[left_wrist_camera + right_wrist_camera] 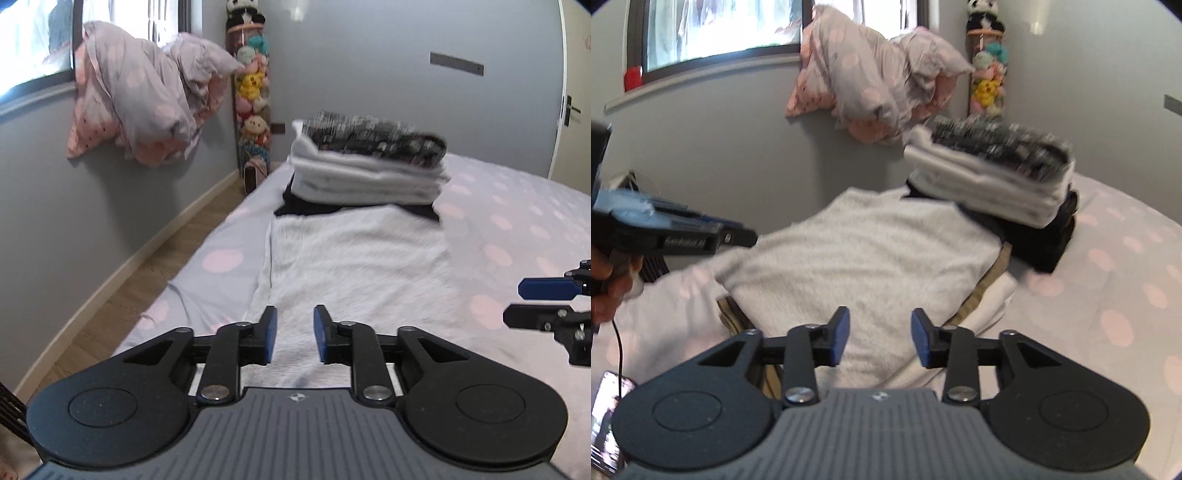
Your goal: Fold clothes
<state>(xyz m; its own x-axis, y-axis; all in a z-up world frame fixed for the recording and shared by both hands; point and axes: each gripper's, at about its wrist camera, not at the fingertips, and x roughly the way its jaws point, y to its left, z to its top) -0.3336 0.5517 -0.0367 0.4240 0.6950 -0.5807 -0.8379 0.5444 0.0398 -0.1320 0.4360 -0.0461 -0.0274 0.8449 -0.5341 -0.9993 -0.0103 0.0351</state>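
A fuzzy white garment (354, 258) (864, 251) lies folded flat on the dotted bed sheet (517, 221). In the right wrist view a khaki edge (990, 280) shows under it. Beyond it stands a stack of folded clothes (369, 166) (990, 173), with a black-and-white patterned piece on top, white pieces below and black at the bottom. My left gripper (295, 321) hovers open over the garment's near end, with nothing between its pads. My right gripper (880, 321) is also open and empty above the garment. Each gripper shows in the other's view: the right gripper (515, 302), and the left gripper (738, 236) held by a hand (605, 280).
Crumpled pink-dotted bedding (147, 96) sits heaped on the window sill. A tall column of plush toys (253, 92) fills the corner. Wooden floor (129, 288) runs along the bed's left side. A door (576, 92) is at the far right. A phone (605, 417) lies at the lower left.
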